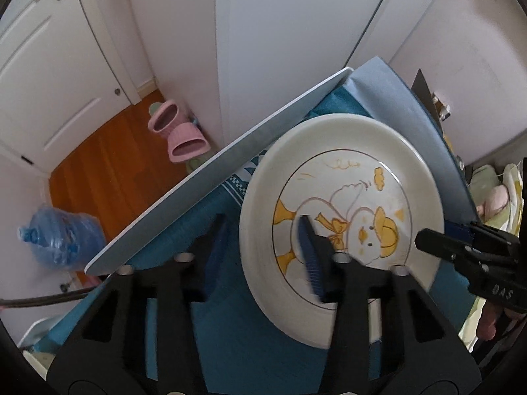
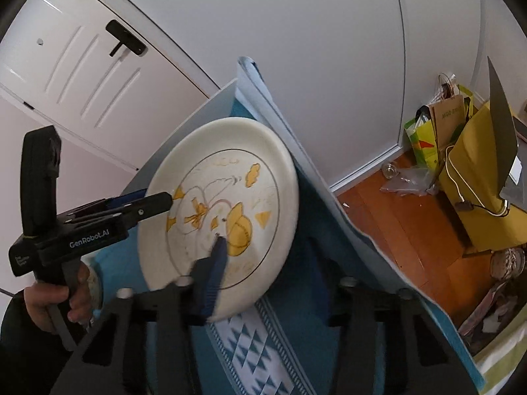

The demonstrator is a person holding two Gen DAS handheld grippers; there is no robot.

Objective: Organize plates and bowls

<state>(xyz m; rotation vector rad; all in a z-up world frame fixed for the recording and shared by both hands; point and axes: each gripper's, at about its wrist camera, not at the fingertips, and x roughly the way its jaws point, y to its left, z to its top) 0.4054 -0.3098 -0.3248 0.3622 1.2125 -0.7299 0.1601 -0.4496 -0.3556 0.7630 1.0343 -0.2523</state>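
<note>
While the duck plate (image 1: 342, 230) lies on the blue tablecloth (image 1: 230, 345), left gripper (image 1: 263, 256) straddles the plate's near-left rim, one finger over the drawing and one off the rim; can't tell if pads press. Right gripper (image 2: 273, 270) sits on the plate's opposite rim, fingers either side; pad contact also unclear. Pink slippers (image 1: 178, 135) are on the floor beyond the plate

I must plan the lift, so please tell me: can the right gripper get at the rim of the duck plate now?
Probably yes. The right gripper straddles the duck plate at its near rim, one finger over its face, with nothing between. The left gripper sits at the opposite rim, well aside.
</note>
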